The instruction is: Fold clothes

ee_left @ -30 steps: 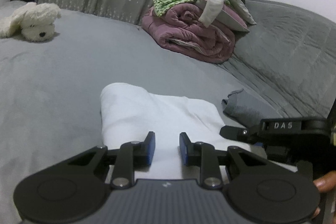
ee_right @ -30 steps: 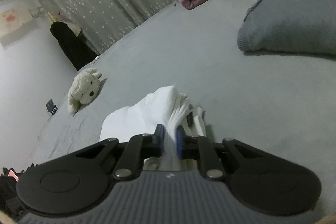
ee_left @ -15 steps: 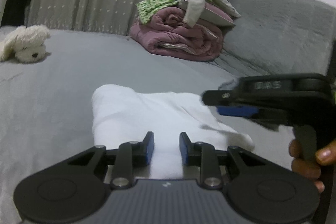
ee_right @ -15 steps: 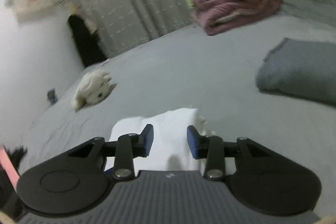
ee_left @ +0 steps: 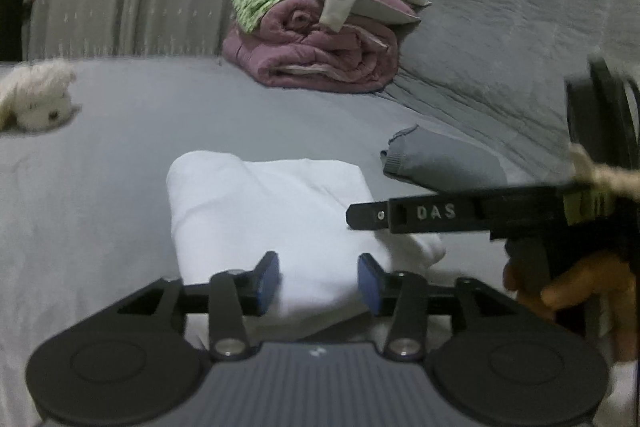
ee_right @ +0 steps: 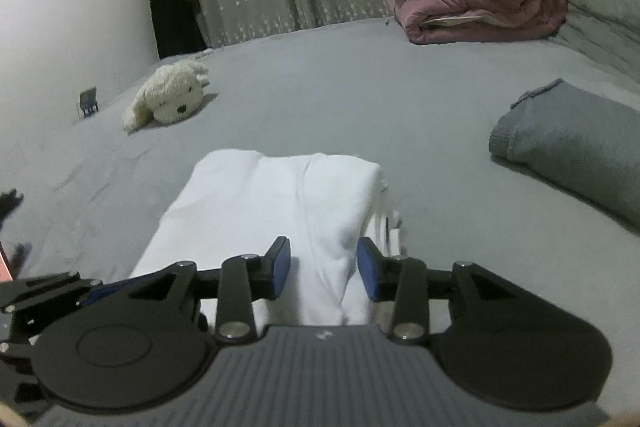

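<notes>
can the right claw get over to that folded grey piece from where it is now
Probably yes. The right claw stands open over the white garment, holding nothing, and only bare bed sheet lies between it and the folded grey piece.

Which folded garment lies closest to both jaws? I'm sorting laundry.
The white folded garment, directly ahead of both grippers; the grey folded garment lies apart to the right.

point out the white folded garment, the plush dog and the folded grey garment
white folded garment (ee_right: 280, 195): right wrist view, top layer
plush dog (ee_right: 176, 99): right wrist view, its head
folded grey garment (ee_right: 576, 143): right wrist view, upper surface
</notes>
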A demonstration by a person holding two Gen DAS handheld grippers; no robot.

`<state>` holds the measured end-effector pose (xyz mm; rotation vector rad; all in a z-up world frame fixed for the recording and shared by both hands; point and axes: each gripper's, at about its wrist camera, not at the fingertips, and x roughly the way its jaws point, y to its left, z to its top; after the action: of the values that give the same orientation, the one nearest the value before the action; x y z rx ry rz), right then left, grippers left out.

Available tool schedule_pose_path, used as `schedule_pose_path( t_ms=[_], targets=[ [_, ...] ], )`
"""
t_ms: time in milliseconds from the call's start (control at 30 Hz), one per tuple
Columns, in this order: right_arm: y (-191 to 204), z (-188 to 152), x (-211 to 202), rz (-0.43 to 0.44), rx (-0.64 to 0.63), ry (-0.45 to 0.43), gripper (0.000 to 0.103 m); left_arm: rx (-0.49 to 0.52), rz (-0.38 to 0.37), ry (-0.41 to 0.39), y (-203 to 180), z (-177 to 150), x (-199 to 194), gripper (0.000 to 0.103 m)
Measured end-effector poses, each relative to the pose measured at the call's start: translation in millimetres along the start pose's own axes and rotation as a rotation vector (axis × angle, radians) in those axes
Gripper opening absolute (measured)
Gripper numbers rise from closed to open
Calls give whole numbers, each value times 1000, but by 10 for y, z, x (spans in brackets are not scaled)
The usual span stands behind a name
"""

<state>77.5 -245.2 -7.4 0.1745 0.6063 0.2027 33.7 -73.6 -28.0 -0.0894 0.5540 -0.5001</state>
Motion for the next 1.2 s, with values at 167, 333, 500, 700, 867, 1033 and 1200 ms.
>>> schedule_pose_path(
  t_ms=[167, 333, 500, 700, 867, 1033, 1200],
  targets=[
    [42, 44, -65, 23, 62, -17, 67, -106, 62, 57, 146, 208, 5, 84],
    [5, 81, 14, -7, 142, 24, 70, -163, 179, 135, 358, 303, 72, 86],
    [-37, 85, 122, -22, 230, 92, 77, -280, 210, 230, 618, 323, 243, 86],
    [-245, 23, 194, 16, 401, 123, 77, -411, 125, 281, 842, 317, 454, 85],
    [-485, -34, 215, 82, 568, 118, 77, -468, 92, 264, 950, 312, 570, 85],
    [-595, -67, 205, 137, 677, 110, 78, -529, 74, 226, 999, 296, 670, 85],
    [-585, -75, 201, 177, 688, 128, 60, -572, 58, 185, 1014, 251, 706, 72]
  ],
)
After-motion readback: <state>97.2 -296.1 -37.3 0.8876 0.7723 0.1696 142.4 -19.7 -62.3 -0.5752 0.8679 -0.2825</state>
